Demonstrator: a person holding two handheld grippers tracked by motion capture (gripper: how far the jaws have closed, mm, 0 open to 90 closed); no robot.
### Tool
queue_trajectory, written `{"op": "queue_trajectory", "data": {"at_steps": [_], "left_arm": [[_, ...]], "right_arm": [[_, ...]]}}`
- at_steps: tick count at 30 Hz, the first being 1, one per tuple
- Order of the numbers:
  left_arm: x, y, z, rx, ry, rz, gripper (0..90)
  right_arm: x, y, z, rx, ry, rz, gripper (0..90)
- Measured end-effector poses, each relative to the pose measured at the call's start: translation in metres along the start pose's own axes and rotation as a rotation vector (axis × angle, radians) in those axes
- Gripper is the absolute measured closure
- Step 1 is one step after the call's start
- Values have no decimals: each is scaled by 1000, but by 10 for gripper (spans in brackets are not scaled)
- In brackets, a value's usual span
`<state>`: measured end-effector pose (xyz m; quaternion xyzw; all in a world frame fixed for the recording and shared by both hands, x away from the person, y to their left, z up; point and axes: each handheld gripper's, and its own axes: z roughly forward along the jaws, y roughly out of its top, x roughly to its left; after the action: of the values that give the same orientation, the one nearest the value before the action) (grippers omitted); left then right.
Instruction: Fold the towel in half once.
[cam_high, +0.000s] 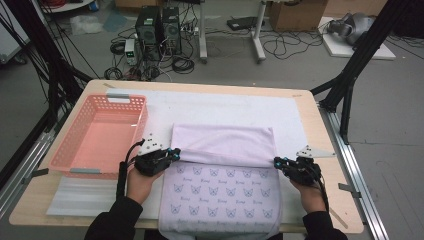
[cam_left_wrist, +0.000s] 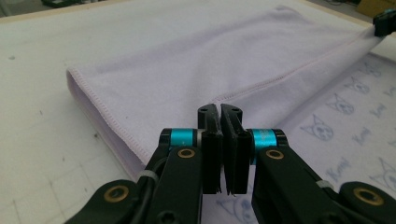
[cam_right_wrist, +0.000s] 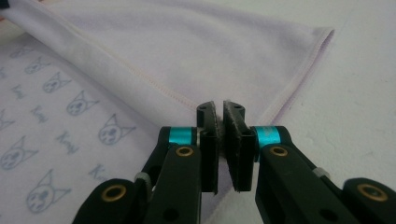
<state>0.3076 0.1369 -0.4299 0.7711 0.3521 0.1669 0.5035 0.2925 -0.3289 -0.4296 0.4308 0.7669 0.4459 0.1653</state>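
Pink basket sits empty at far left. We pinch towel at folded flap's corners: left gripper, then right gripper, both clamped on cloth. Towel lies mid-table; carry both corners evenly, keep fold edge straight.

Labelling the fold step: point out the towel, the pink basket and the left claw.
towel (cam_high: 225, 142), high view, plain folded-over flap.
pink basket (cam_high: 64, 146), high view, left wall.
left claw (cam_left_wrist: 222, 116), left gripper view, between the fingertips, shut on the towel's edge.
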Motion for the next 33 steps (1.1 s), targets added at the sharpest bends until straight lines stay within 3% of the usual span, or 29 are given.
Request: {"op": "queue_trajectory", "data": {"at_steps": [9,28,33], "left_arm": [[-5,-11,-11,-14,-20,-13,861],[-15,-21,-33,-25,-70,-26,857],[-18,-23,-37,-12,-100,-30,856]], "right_arm": [[11,-8,-13,-19,33,-11,847],[16,-18,-32,-8,113,-39,847],[15,-22,-35,11,134,-47,847]]}}
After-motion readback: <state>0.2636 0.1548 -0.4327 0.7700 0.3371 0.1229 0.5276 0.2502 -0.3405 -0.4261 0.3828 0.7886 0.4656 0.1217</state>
